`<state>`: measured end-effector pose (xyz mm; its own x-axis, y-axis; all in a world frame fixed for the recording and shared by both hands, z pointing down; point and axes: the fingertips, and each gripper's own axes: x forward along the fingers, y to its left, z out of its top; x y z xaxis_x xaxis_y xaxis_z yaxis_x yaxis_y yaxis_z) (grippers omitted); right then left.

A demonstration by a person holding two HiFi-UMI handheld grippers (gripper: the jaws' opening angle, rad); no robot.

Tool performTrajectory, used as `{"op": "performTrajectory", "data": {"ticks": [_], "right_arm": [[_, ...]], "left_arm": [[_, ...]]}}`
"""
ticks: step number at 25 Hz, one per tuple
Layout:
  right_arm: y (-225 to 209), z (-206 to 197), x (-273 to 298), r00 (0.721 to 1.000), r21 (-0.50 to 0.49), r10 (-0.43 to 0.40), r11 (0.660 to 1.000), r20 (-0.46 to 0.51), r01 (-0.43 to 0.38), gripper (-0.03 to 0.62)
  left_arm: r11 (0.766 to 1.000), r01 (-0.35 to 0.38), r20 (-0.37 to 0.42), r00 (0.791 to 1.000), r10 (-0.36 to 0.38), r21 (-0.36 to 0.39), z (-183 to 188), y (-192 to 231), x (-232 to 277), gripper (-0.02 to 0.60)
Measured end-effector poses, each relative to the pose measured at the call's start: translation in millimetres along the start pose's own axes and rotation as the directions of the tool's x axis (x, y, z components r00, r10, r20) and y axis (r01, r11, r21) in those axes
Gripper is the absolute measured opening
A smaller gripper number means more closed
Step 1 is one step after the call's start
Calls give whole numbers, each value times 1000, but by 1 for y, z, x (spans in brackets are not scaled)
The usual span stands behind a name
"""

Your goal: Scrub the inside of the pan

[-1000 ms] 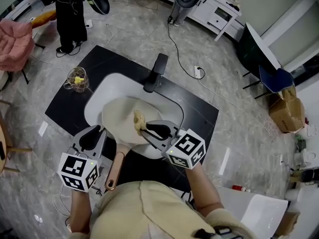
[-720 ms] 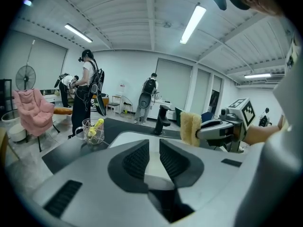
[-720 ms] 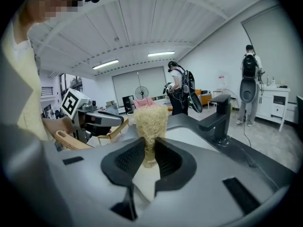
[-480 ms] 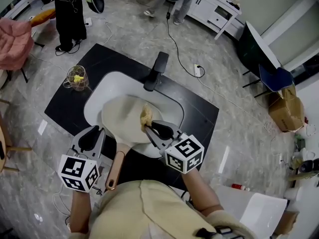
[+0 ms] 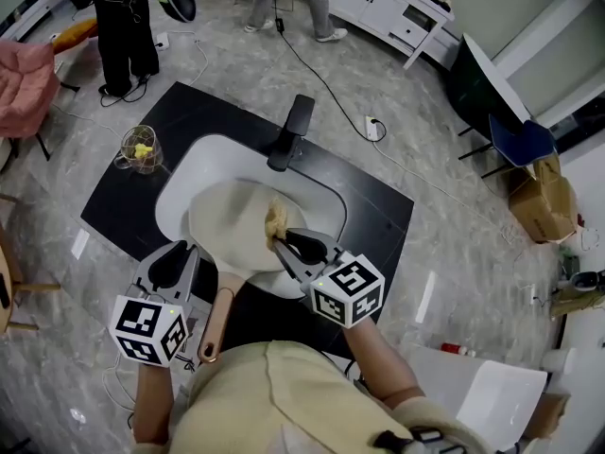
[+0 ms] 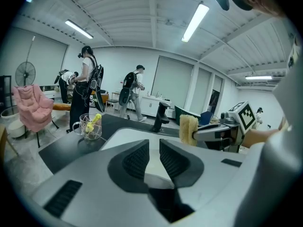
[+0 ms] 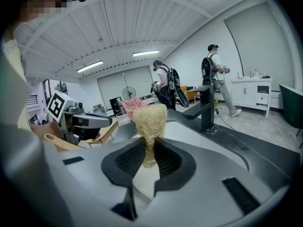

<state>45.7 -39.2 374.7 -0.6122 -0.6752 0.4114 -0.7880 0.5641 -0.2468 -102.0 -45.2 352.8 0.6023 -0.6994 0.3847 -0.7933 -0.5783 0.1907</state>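
Note:
A cream pan (image 5: 230,223) lies in the white sink (image 5: 187,173), its tan handle (image 5: 219,315) pointing toward me. My right gripper (image 5: 281,242) is shut on a yellow fibrous sponge (image 5: 276,220), which rests on the pan's inner right side. The right gripper view shows the sponge (image 7: 150,122) standing up from between the pads. My left gripper (image 5: 180,251) sits at the pan's near-left rim, left of the handle. Its jaws (image 6: 154,148) stand at a narrow slit with a pale edge of the pan between them. From there I see the sponge (image 6: 188,129) to the right.
A black faucet (image 5: 288,130) stands at the sink's far edge on a black counter (image 5: 378,216). A glass mug (image 5: 139,149) holding something yellow stands on the counter's left. People (image 5: 128,26) with gear stand behind, and cables cross the floor.
The right gripper has carried the sponge a little to the right and farther across the pan. The left gripper and pan have stayed put. People at the back have walked on.

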Motion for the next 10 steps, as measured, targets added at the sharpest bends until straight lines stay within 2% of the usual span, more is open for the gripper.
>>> {"op": "performTrajectory", "data": {"ticks": [3, 10], "right_arm": [[-2, -1, 1, 1000, 3, 1, 1000, -2, -1, 71], [-7, -5, 3, 1000, 12, -1, 1000, -3, 1, 71]], "left_arm": [[1000, 14, 3, 1000, -14, -24, 2, -3, 1, 74], [1000, 27, -11, 1000, -27, -12, 1, -10, 5, 74]]}}
